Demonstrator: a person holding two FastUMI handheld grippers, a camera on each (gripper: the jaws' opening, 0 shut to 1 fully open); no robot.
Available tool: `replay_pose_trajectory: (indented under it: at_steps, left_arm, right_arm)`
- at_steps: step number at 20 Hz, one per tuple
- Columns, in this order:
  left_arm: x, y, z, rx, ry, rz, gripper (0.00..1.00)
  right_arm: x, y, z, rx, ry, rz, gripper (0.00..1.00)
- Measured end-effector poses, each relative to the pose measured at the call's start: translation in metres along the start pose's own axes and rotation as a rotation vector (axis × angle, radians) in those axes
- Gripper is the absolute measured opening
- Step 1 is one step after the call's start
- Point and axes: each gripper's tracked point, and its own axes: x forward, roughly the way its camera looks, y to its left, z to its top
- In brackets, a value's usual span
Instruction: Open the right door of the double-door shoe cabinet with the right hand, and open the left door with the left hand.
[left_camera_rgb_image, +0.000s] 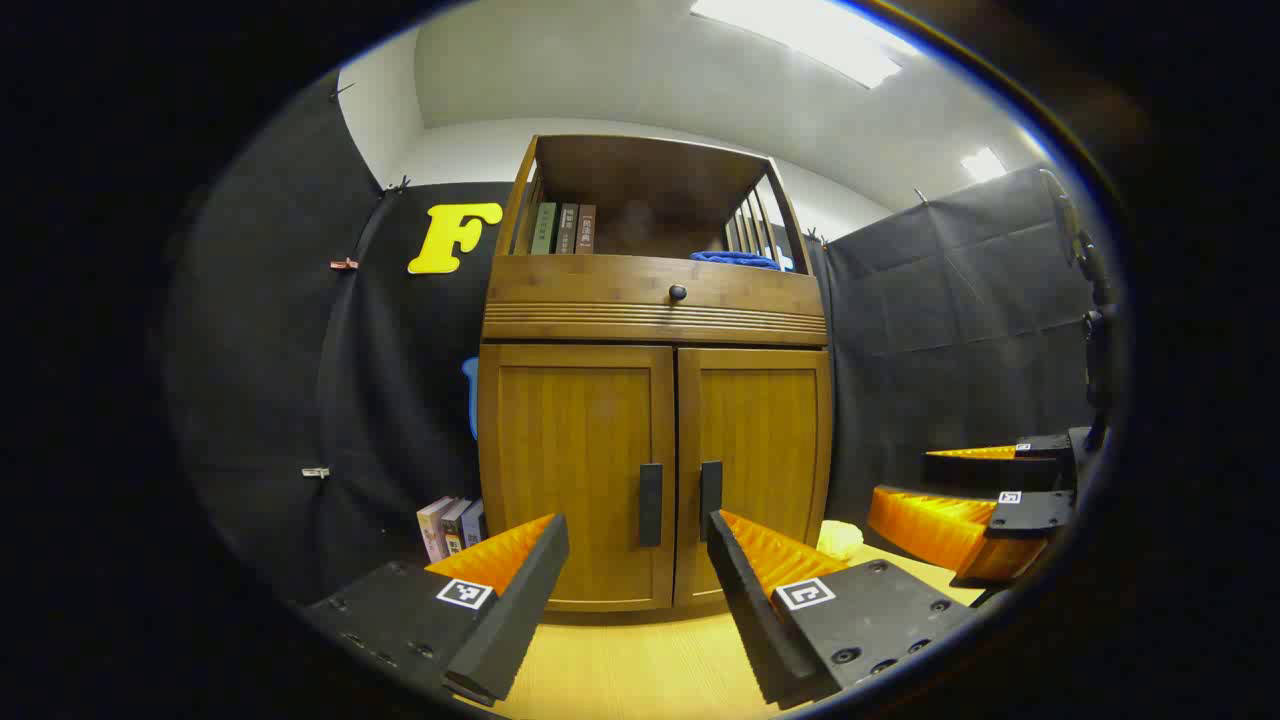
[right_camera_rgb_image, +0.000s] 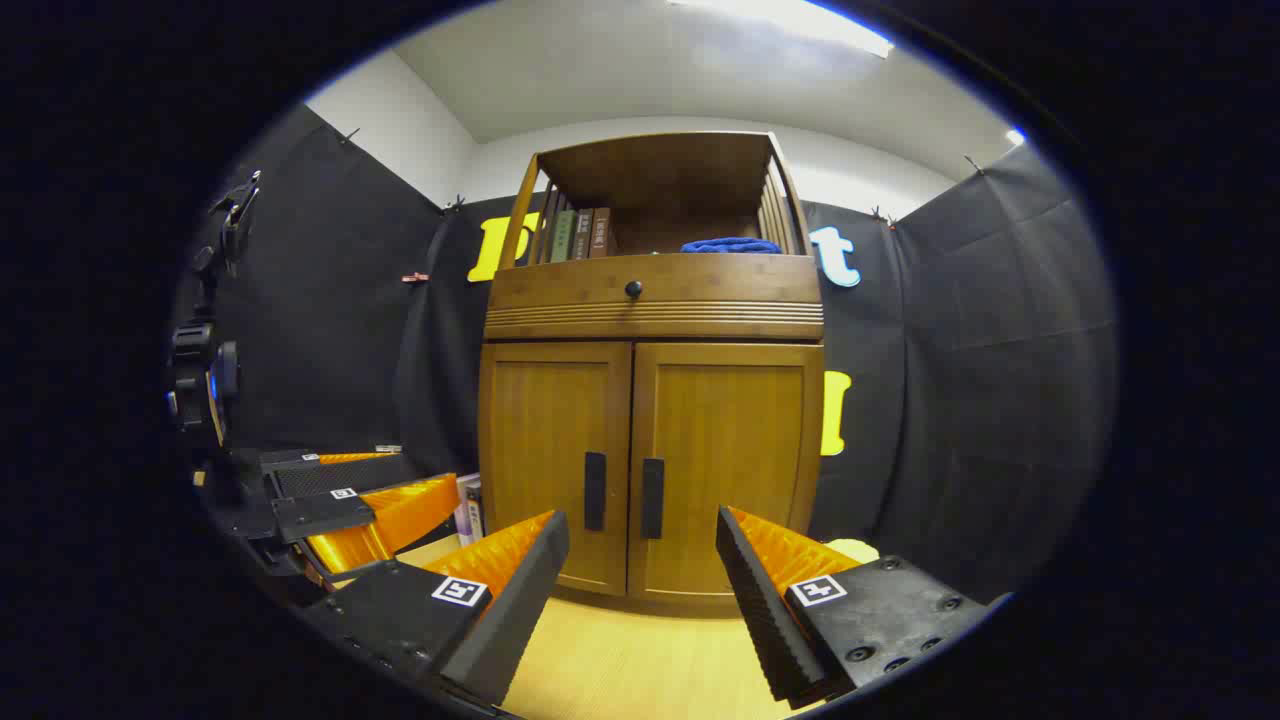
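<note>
A wooden shoe cabinet (left_camera_rgb_image: 655, 320) (right_camera_rgb_image: 655, 310) stands ahead with both doors closed. The left door (left_camera_rgb_image: 575, 450) (right_camera_rgb_image: 555, 450) and right door (left_camera_rgb_image: 760, 450) (right_camera_rgb_image: 730, 450) each carry a dark vertical handle (left_camera_rgb_image: 651, 504) (left_camera_rgb_image: 710, 498) (right_camera_rgb_image: 595, 490) (right_camera_rgb_image: 652, 498) by the middle seam. My left gripper (left_camera_rgb_image: 638, 535) is open, a short way in front of the handles and touching nothing. My right gripper (right_camera_rgb_image: 642, 532) is open too, apart from the doors. In the left gripper view the right gripper (left_camera_rgb_image: 960, 505) shows at the far right; in the right gripper view the left gripper (right_camera_rgb_image: 350, 500) shows at the left.
A drawer with a round knob (left_camera_rgb_image: 677, 292) (right_camera_rgb_image: 633, 289) sits above the doors. The open top shelf holds books (left_camera_rgb_image: 563, 228) and a blue cloth (right_camera_rgb_image: 730, 245). More books (left_camera_rgb_image: 450, 525) stand on the floor left of the cabinet. A pale object (left_camera_rgb_image: 840, 540) lies at its right foot.
</note>
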Motion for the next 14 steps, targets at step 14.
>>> replay_pose_trajectory:
  at_steps: [14]
  left_arm:
    - [-0.007, -0.006, 0.001, 0.002, -0.008, -0.045, 0.87]
  right_arm:
    - [-0.008, 0.011, 0.006, -0.039, -0.04, 0.021, 0.94]
